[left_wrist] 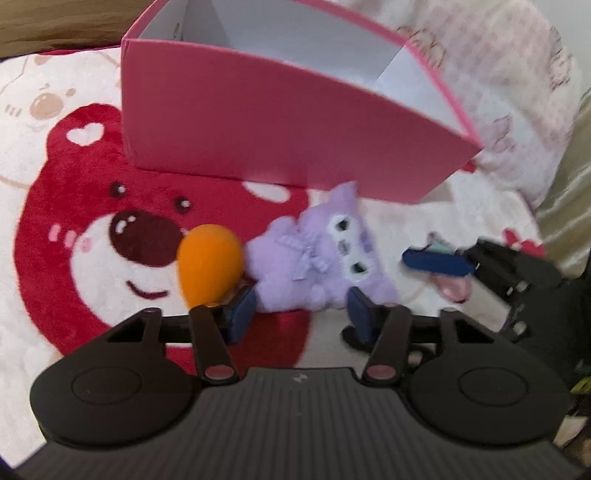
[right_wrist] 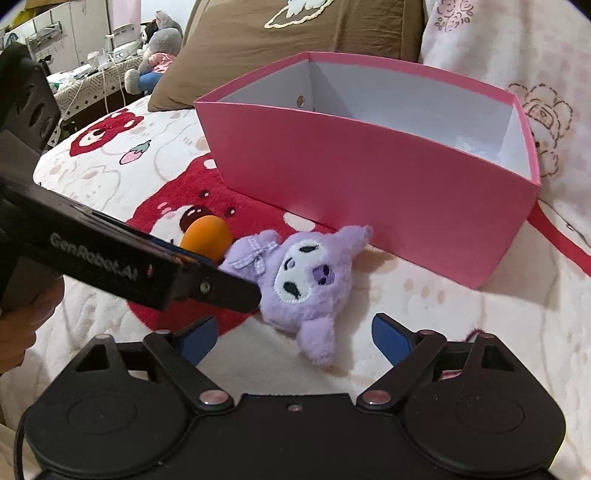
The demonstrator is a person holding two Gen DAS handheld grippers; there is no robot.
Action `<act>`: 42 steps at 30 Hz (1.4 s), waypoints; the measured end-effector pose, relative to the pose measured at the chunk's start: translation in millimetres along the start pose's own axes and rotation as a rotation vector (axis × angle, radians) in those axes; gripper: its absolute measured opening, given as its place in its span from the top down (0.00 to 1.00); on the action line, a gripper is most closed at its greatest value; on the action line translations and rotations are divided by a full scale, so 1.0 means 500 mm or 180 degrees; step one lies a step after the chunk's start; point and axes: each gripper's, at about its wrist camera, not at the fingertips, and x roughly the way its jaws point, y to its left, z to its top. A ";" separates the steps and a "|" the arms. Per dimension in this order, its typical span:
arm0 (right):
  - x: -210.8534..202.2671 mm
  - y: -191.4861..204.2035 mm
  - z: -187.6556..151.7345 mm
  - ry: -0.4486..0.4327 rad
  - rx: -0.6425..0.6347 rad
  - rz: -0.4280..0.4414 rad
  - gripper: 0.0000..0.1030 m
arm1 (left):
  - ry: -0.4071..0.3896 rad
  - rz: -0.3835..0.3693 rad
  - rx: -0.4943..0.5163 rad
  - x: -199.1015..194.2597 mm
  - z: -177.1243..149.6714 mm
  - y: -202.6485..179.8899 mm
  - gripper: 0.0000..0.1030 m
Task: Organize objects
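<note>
A purple plush toy (left_wrist: pixel 317 254) lies on the bear-print blanket (left_wrist: pixel 74 206) in front of an open pink box (left_wrist: pixel 258 122). An orange egg-shaped toy (left_wrist: pixel 208 264) lies against its left side. My left gripper (left_wrist: pixel 301 310) is open, its blue pads on either side of the plush's lower edge. In the right wrist view the plush (right_wrist: pixel 303 280) lies just ahead of my open right gripper (right_wrist: pixel 295 338), with the orange toy (right_wrist: pixel 207 236) and pink box (right_wrist: pixel 369 192) beyond. The left gripper's arm (right_wrist: pixel 110 258) reaches in from the left. The right gripper's fingertips (left_wrist: pixel 436 262) show at the left view's right side.
A brown pillow (right_wrist: pixel 295 29) and a pale printed pillow (right_wrist: pixel 517 74) lie behind the box. A red ribbon (right_wrist: pixel 561 240) trails from the box's right side. A side shelf with plush toys (right_wrist: pixel 155 48) stands far left beyond the bed.
</note>
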 end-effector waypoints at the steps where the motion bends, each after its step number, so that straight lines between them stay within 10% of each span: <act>1: 0.007 -0.003 0.003 0.0007 -0.0017 -0.0002 0.14 | -0.0017 0.0015 0.0010 0.000 0.001 0.003 0.52; 11: 0.053 -0.016 0.021 0.0177 0.0044 0.0031 0.45 | 0.0022 -0.0129 -0.0204 0.018 0.006 0.025 0.55; 42: 0.044 -0.009 -0.019 0.0220 0.0309 -0.0099 0.45 | 0.0283 -0.0256 -0.0127 0.032 -0.005 0.008 0.67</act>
